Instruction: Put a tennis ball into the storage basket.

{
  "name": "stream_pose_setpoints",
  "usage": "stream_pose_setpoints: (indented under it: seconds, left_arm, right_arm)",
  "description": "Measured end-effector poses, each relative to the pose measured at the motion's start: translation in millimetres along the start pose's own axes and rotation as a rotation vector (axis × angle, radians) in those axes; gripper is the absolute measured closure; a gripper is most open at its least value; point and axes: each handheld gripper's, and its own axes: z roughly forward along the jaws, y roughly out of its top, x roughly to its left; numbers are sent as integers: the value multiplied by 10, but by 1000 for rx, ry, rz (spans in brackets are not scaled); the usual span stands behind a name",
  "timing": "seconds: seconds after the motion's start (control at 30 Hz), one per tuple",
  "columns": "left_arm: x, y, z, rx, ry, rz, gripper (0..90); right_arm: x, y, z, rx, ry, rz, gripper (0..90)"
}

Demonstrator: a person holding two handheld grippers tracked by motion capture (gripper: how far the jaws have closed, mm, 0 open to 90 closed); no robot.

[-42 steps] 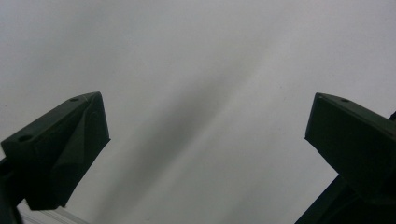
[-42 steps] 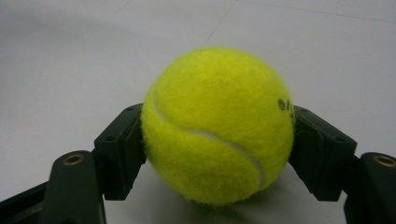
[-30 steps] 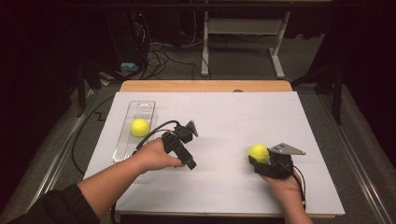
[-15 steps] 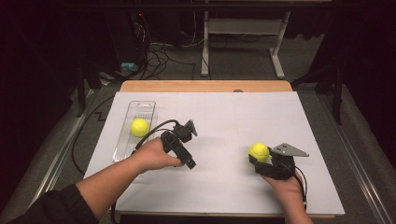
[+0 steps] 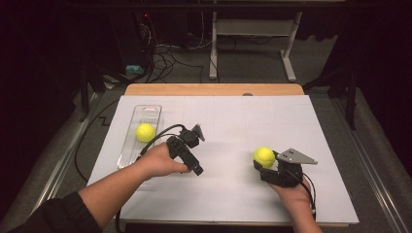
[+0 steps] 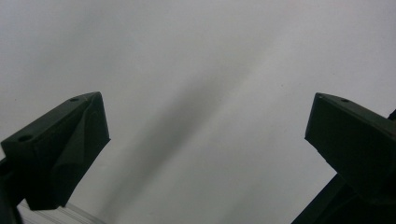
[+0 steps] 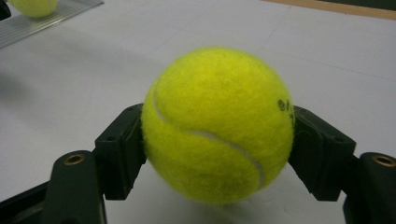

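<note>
Right tool [image 5: 263,162] has its jaws clamped on a tennis ball [image 7: 217,125], lower right of the high view, above the counter [image 5: 233,121]. Left tool [image 5: 190,145] sits wide open, empty. Keep the squeeze steady carrying it to the clear tray [image 5: 127,150], upper left, beside the second ball [image 5: 145,132].

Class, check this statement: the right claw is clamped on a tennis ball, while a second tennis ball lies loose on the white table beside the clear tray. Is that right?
Not quite. The right claw does clamp a tennis ball, but the second tennis ball lies inside the clear tray, not loose on the white table beside it. The high view shows this.
</note>
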Motion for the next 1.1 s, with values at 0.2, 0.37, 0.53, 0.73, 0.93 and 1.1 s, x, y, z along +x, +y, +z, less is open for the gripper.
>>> stream_pose_setpoints:
  seconds: [0.2, 0.37, 0.53, 0.73, 0.93, 1.1]
  left_arm:
    - [2, 0, 0, 1, -3, 1, 7]
    - [8, -2, -5, 2, -3, 0, 7]
    - [1, -1, -3, 5, -4, 0, 7]
    - [6, -2, 4, 9, -7, 0, 7]
    - [20, -9, -10, 6, -10, -5, 7]
    - [34, -14, -27, 5, -11, -11, 8]
  right_arm:
    - [65, 38, 40, -9, 1, -20, 273]
    - [122, 82, 63, -14, 8, -33, 273]
    - [170, 130, 81, -22, 13, -37, 273]
    - [222, 185, 111, -33, 20, -53, 273]
    - [290, 225, 162, -32, 28, -69, 273]
    - [352, 251, 219, -30, 40, -83, 273]
